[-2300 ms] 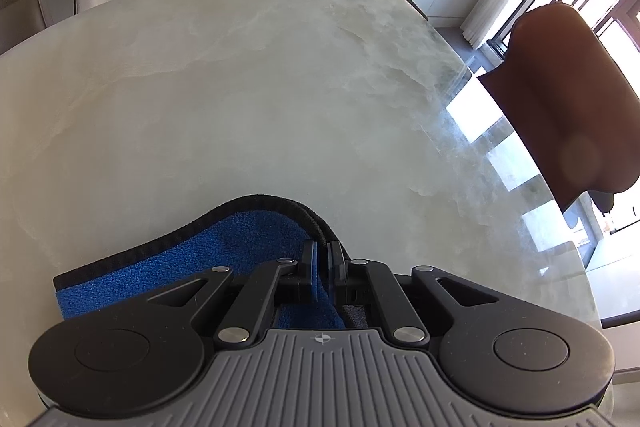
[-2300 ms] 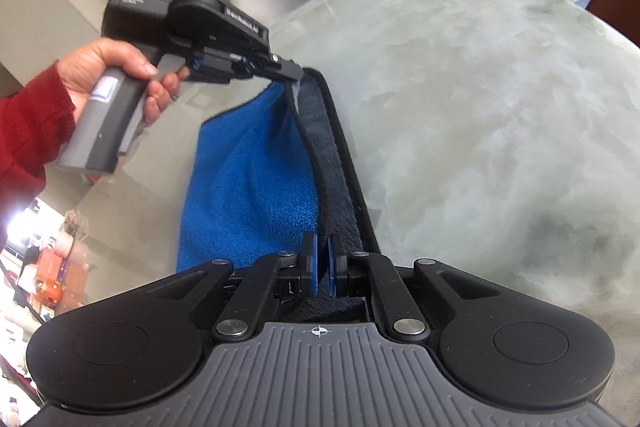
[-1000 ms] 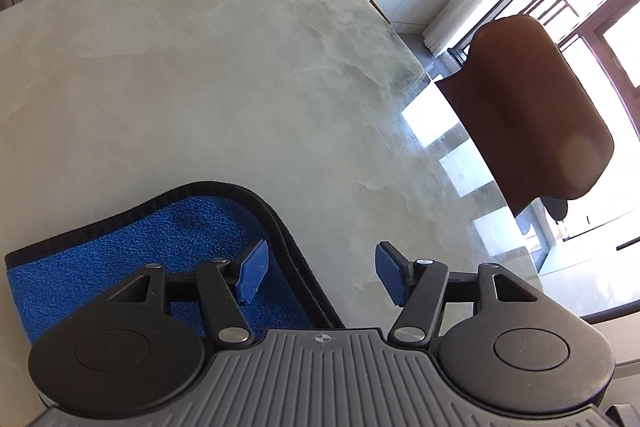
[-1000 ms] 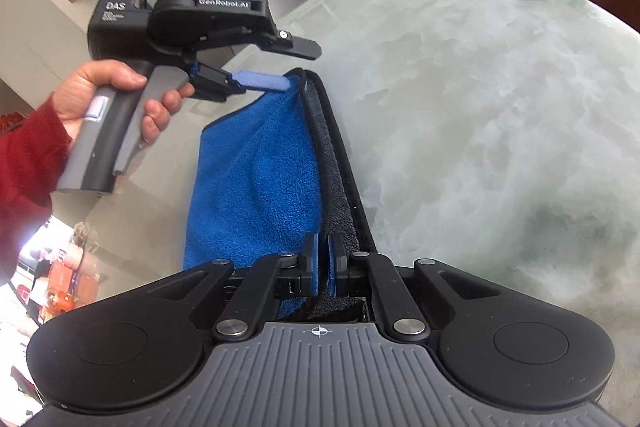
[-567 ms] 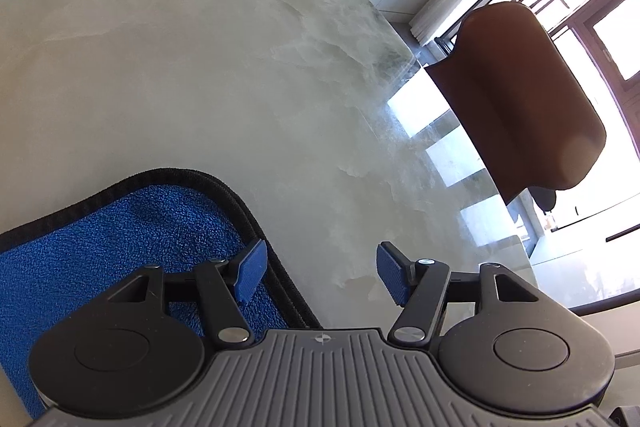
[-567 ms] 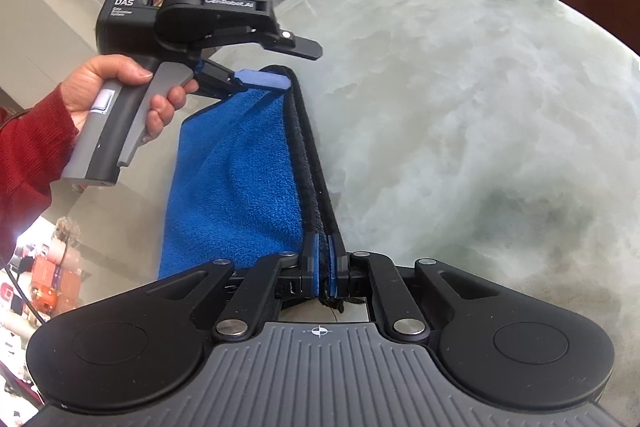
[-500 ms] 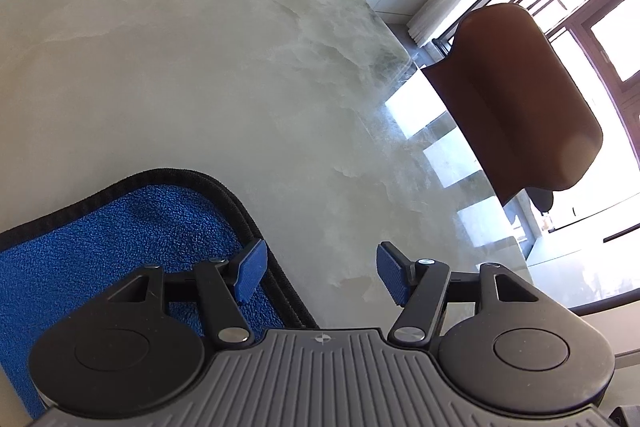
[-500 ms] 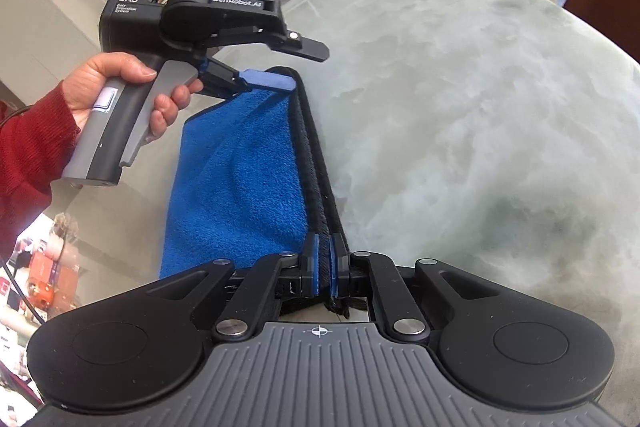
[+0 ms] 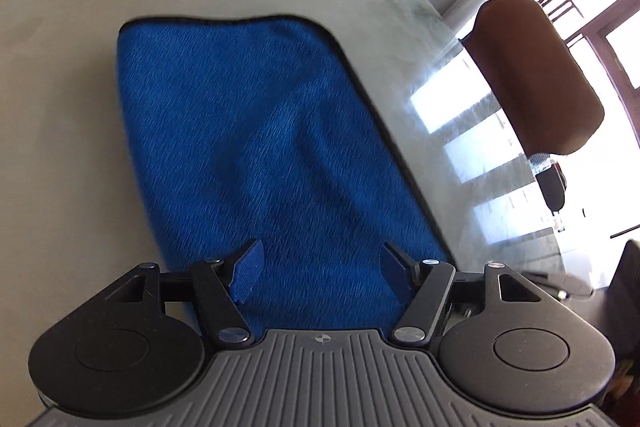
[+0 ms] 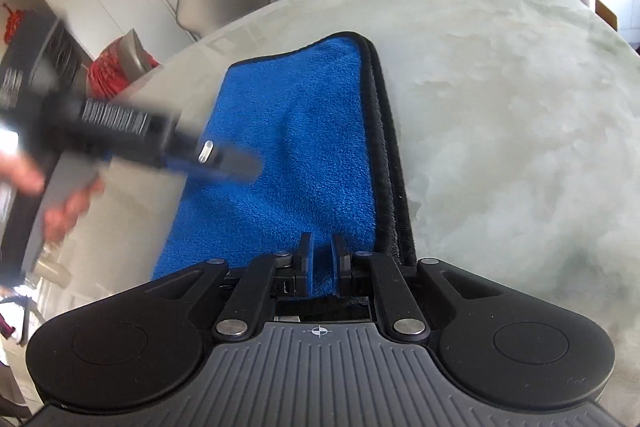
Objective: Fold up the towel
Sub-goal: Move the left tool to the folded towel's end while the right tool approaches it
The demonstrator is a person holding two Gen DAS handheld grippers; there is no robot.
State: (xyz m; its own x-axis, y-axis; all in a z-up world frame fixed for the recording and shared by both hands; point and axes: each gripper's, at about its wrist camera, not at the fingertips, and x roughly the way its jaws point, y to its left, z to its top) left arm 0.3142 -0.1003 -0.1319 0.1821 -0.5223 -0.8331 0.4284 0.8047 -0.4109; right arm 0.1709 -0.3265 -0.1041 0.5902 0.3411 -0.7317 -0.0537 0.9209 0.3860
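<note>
A: Where is the towel [image 9: 256, 147] right now?

B: It lies flat on the tabletop [image 10: 500, 115], folded once into a long strip, blue side up, with the two black-bound edges stacked along one long side. There is a shallow ridge running through the middle of it.

A: And your tools?

B: Your left tool [image 9: 318, 273] hangs over the near end with its jaws spread wide and nothing between them. Your right tool [image 10: 319, 269] sits low at the other near corner, jaws parted only a little; the pads straddle the cloth without pinching it, so it holds nothing either.

A: What should you do next?

B: I judge the strip needs a second fold, end to end. Take the two near corners, one per tool, and bite through both layers, binding included, or the lower layer will stay behind. Lift together, keep the edge taut between the tools, and carry it over to the far end so the bindings line up. Smooth that ridge first, or it may get folded in. The left tool looks blurred, so slow it before closing.
</note>
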